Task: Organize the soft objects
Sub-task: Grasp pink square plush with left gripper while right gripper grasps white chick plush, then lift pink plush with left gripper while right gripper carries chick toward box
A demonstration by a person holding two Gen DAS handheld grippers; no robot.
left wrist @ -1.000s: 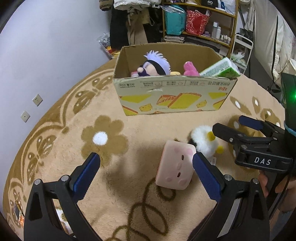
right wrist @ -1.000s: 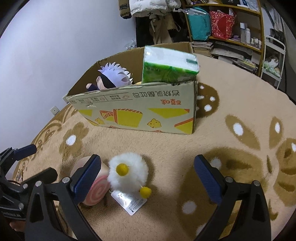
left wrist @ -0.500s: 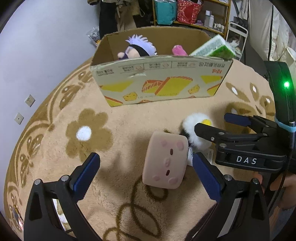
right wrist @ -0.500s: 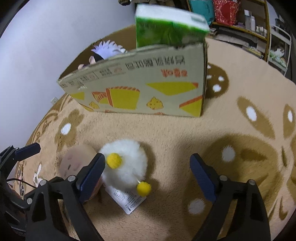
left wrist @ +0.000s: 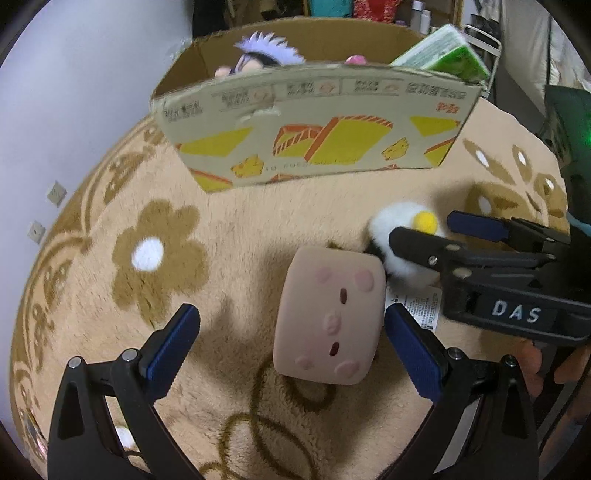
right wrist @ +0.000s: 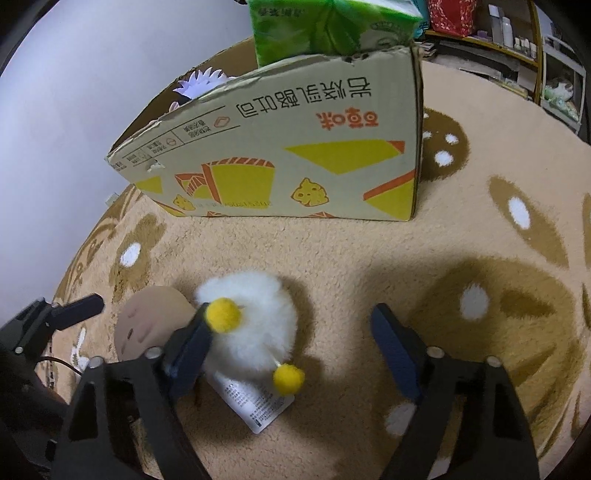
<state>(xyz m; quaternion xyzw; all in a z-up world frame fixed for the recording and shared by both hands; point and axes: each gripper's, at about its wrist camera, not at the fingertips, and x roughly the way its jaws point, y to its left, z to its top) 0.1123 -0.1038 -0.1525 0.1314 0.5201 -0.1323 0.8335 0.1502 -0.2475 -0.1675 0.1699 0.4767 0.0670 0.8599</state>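
Observation:
A pink square plush with a small face lies on the beige rug, inside my open left gripper; its right finger is close beside the plush, the left finger well clear. Next to it lies a white fluffy plush with yellow pompoms and a paper tag. My right gripper straddles it with jaws closing; the left finger touches the fur and the right finger stands apart. From the left wrist view, the right gripper reaches around the white plush. The pink plush shows at the left.
A cardboard box stands behind on the flower-patterned rug, holding a lavender-haired doll, a pink toy and a green tissue pack. A wall is at the left, and shelves at the back right.
Both grippers have sunk towards the two plush toys, which now lie between their fingers. The right gripper's jaws have narrowed, its left finger reaching the white plush.

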